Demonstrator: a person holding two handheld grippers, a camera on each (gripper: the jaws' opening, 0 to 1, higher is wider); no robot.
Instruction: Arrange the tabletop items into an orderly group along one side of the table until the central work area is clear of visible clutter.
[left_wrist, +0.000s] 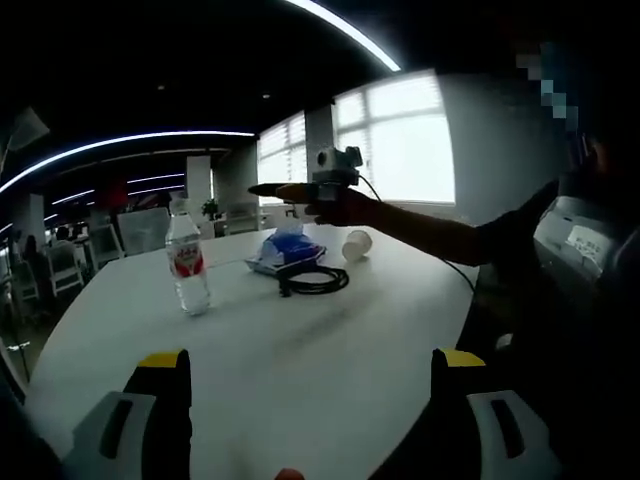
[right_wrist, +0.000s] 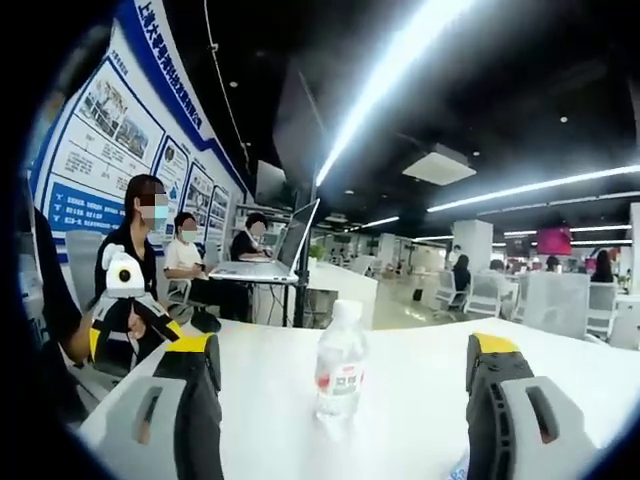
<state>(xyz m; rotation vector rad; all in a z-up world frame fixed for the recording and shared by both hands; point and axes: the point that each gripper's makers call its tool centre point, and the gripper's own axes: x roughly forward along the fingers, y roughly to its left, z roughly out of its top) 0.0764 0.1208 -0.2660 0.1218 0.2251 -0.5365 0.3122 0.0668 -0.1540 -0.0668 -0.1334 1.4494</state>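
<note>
We see a clear water bottle (left_wrist: 187, 270) standing upright, frame left; both the left gripper (left_wrist: 310, 375) and right gripper (right_wrist: 342, 375) gape wide, empty.

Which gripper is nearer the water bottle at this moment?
Right, as far as the pictures tell. In the right gripper view the bottle stands between its open jaws, just ahead. In the left gripper view the bottle stands further up the table, well beyond its jaws.
</note>
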